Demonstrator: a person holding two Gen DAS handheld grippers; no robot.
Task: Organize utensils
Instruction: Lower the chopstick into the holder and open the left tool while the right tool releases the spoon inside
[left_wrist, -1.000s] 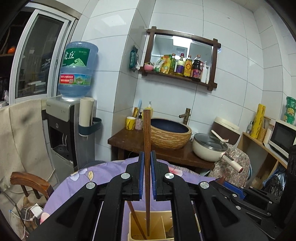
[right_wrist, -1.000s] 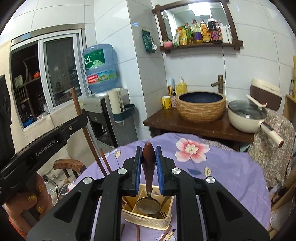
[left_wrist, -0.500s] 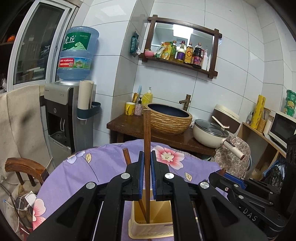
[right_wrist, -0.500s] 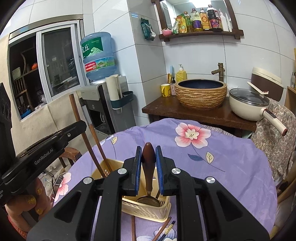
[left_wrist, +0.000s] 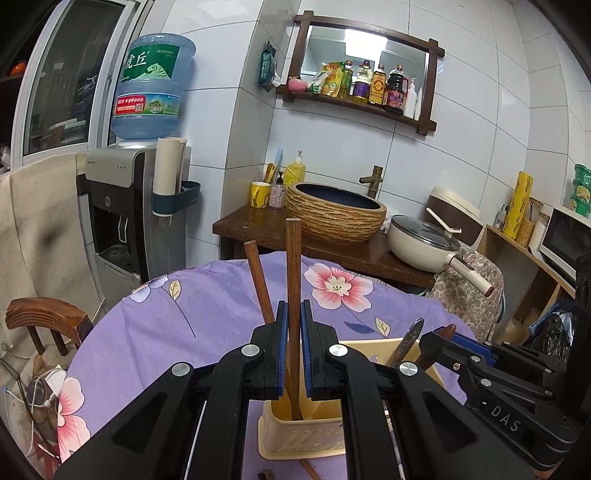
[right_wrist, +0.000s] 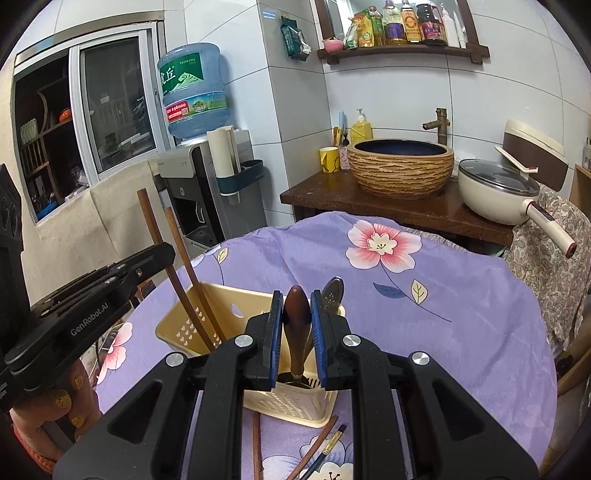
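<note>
The left claw (left_wrist: 291, 325) is clamped on a stiff, light wooden chopstick (left_wrist: 293, 280) at mid-shaft, its tip inside the cream utensil basket (left_wrist: 295, 439) at lower centre. The right claw (right_wrist: 296, 325) pinches a wooden-handled spoon (right_wrist: 296, 317), probably top-heavy and smooth, standing in the same basket.

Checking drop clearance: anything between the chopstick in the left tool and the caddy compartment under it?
Nothing visible blocks it. The chopstick held by the left tool already reaches down into the near-left compartment of the yellow caddy. A second chopstick leans in that same compartment, beside it, not under it.
</note>
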